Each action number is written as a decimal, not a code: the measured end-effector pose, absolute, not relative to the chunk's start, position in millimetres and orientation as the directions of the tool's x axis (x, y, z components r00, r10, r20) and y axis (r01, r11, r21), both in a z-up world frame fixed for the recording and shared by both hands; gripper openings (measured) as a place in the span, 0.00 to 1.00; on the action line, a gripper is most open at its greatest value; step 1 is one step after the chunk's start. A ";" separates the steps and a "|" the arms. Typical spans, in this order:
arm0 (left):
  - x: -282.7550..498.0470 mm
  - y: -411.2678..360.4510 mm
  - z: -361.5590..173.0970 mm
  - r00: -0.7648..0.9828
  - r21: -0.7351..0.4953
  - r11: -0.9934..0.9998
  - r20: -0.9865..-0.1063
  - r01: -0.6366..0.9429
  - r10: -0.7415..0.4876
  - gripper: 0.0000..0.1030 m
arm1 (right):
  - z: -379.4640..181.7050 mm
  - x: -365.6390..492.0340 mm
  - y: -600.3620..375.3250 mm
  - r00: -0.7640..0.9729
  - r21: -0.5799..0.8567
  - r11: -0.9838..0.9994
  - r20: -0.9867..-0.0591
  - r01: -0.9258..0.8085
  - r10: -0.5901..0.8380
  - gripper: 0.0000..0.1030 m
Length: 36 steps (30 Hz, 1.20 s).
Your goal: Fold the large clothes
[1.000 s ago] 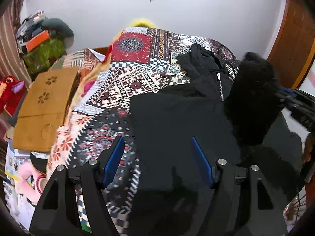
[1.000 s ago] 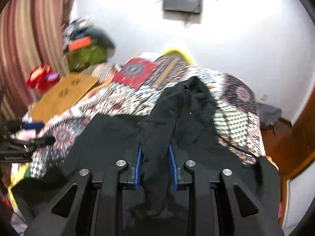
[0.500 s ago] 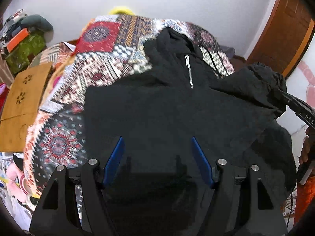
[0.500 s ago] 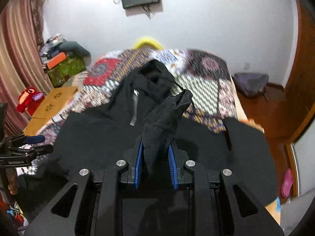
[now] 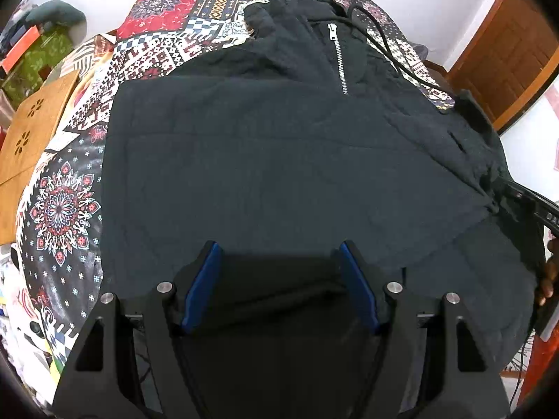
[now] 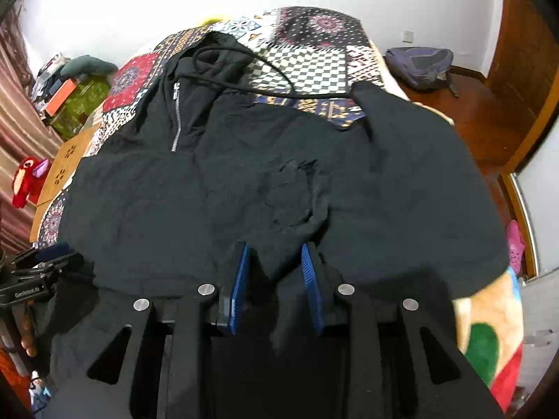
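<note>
White walls and a wooden door are seen behind a bed covered with a patterned quilt. Across the quilt a black hooded jacket is spread front up, its zipper shut and its drawstring trailed over the quilt. The left gripper is held over the jacket's hem with its jaws apart. A bunched fold of the jacket is clamped in the jaws of the right gripper.

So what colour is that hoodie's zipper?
Silver zipper on the black hoodie; clearest in left wrist view.
</note>
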<state>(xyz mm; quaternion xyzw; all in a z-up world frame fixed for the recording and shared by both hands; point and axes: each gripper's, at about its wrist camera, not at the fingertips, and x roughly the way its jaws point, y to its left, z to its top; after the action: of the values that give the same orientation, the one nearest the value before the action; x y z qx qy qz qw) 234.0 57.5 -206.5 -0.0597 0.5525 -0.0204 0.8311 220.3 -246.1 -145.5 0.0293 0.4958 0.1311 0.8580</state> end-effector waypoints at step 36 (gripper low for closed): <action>266.8 -8.8 -161.4 0.533 -0.126 0.990 -0.835 0.057 -0.137 0.69 | -216.0 259.3 -457.9 0.444 0.493 0.785 -0.839 0.376 0.314 0.55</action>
<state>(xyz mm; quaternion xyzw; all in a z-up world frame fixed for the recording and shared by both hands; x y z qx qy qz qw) 266.8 -8.8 -161.4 -0.0414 0.4803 -0.0554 0.8744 259.3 -457.9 -216.0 0.3272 0.5271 -0.0195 0.7840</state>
